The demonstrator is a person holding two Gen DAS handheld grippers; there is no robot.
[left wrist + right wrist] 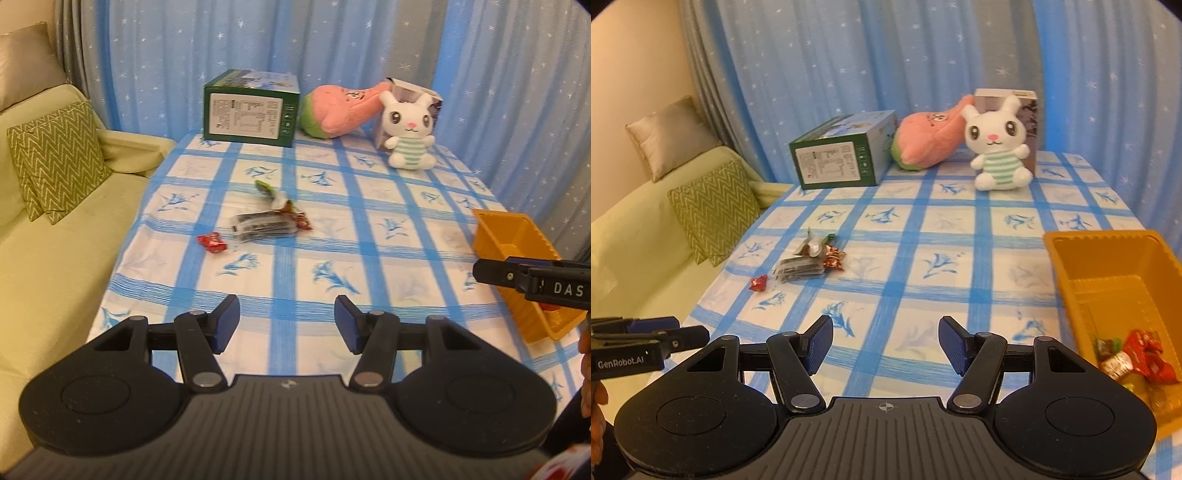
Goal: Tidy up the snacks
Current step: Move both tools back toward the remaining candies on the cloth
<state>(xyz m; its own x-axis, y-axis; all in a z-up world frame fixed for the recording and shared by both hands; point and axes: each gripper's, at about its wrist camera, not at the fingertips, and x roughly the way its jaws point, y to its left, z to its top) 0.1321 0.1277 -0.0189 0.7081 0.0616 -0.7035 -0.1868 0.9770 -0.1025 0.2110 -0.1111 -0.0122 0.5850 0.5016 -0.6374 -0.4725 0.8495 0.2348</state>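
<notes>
Both tools hang over the near edge of a desk (369, 236) covered in a blue-checked cloth. The left tool (287, 325) has its blue pads standing apart with only the cloth showing between them, so it is partly open and has hold of nothing. The right tool (886, 345) is the same: jaws parted, nothing between the pads. In the right wrist view the left tool shows again at the lower left edge, and in the left wrist view the right tool pokes in from the right edge in front of the orange tray (1108, 266). That tray sits at the right edge of the desk, and several wrapped sweets (1134, 354), red and gold, lie in its near end. The loose snacks lie toward the left edge, about midway back: a red sweet (211, 242) by itself, just beside it a dark clear packet (263, 226), a red and gold sweet (301, 218) touching the packet's far end, and a green and white wrapper (269, 192) just behind them. Along the far edge stand a green box (251, 109) at the left, a pink plush toy (341, 110) lying on its side next to it, and a white rabbit toy (408, 127) sitting upright against a small grey box (1028, 122). A pale green sofa (55, 258) with a zigzag cushion (55, 158) runs beside the left edge.
</notes>
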